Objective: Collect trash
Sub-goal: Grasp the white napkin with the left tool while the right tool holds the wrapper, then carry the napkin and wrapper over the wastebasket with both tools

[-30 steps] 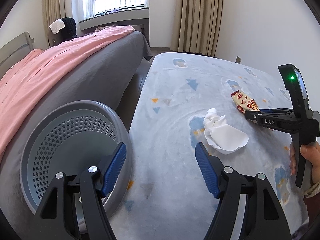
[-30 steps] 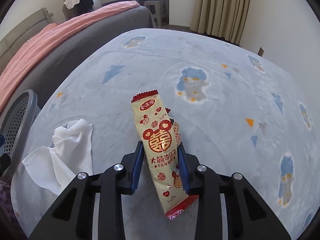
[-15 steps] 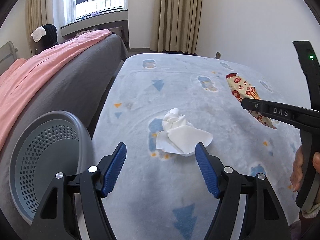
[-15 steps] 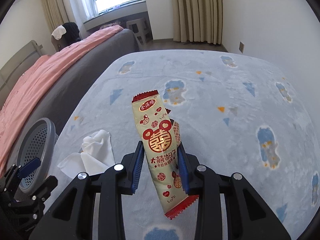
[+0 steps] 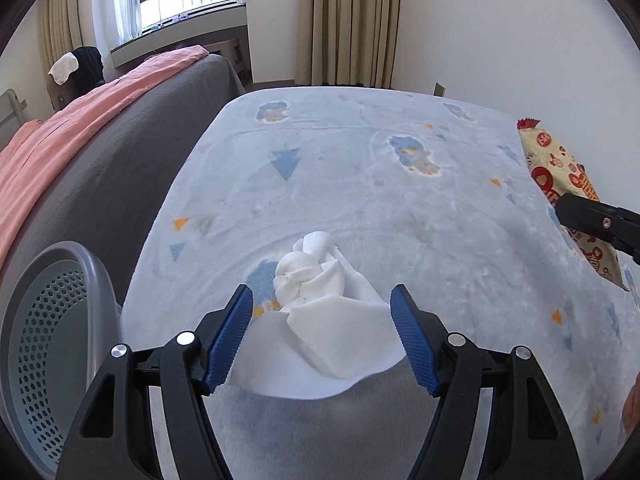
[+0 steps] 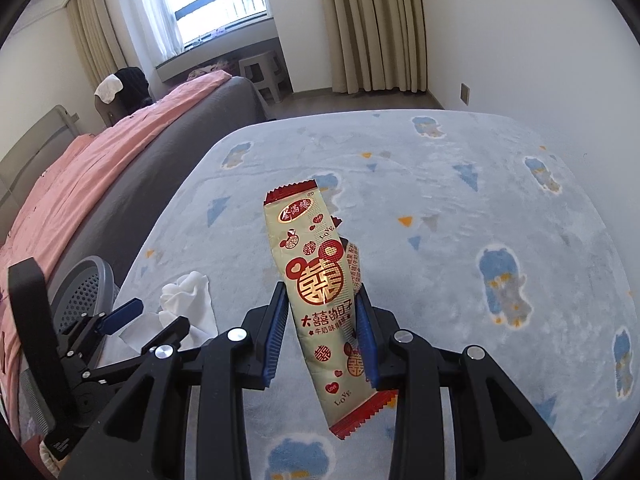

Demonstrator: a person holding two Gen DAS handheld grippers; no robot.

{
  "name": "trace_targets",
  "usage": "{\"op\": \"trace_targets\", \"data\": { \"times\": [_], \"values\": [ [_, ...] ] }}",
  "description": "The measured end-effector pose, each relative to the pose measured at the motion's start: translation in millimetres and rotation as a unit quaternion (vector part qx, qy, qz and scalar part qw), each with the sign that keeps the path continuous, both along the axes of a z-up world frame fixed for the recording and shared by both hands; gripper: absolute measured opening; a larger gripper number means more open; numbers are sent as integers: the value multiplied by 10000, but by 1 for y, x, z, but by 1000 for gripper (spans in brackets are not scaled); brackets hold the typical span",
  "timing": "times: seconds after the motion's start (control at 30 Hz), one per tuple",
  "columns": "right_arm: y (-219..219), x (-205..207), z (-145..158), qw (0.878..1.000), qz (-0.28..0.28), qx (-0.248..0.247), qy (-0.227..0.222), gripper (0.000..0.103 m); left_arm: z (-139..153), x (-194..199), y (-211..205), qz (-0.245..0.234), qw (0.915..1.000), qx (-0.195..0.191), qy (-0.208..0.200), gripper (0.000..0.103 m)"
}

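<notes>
Two pieces of trash are in play, and neither is in the basket (image 5: 52,344) yet. The right gripper (image 6: 322,338) has its fingers closed on a cream-and-red snack wrapper (image 6: 320,280), held clear of the rug (image 5: 360,200) with its printed face up and both ends sticking out past the fingers. The left gripper (image 5: 322,342) stands wide open and empty, its blue fingers (image 5: 228,338) straddling a crumpled white tissue (image 5: 320,312) that lies on the rug; the pads are not touching it. By my reckoning the wrapper is picked up but not dropped off, and the tissue is about to be pinched; both must then go to the grey perforated basket standing at the rug's left edge, just beside the tissue.

No table here: the trash lies on a pale blue plush rug with small bears and triangles on it. Alongside runs a bed (image 6: 152,168) in grey with a pink cover, and beyond it a window (image 6: 224,0), beige curtains and white walls.
</notes>
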State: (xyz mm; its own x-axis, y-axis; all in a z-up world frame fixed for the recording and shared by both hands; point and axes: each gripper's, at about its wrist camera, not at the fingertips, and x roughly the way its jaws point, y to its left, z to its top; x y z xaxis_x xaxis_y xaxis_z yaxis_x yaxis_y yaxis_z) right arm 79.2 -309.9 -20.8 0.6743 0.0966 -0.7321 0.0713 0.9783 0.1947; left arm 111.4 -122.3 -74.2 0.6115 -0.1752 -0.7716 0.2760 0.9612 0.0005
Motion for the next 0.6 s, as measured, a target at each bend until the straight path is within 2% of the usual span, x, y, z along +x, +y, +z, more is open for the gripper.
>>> {"op": "trace_targets", "data": {
  "times": [0.1, 0.13, 0.17, 0.2, 0.23, 0.27, 0.37, 0.6],
  "values": [
    [1, 1, 0, 10000, 43, 51, -8, 33, -8, 10, -4, 28, 9999, -5, 109, 66],
    [1, 2, 0, 10000, 52, 74, -6, 33, -11, 13, -4, 46, 9999, -8, 151, 54],
    [1, 2, 0, 9999, 64, 94, 1, 33, -13, 15, -3, 77, 9998, 36, 162, 46],
    [2, 3, -1, 9999, 70, 97, 12, 33, -14, 16, -3, 111, 9998, 85, 141, 42],
    [2, 4, -2, 9999, 73, 95, 27, 33, -14, 17, -1, 129, 9998, 86, 136, 30],
    [3, 5, -2, 9999, 80, 95, 44, 33, -13, 17, 2, 136, 9998, 60, 142, 28],
    [6, 8, -3, 9999, 103, 84, 60, 33, -11, 16, 8, 112, 9997, -81, 177, 27],
    [22, 13, 0, 9997, 244, 54, 35, 33, 12, -15, 31, 115, 9999, -64, -88, 27]
  ]
}}
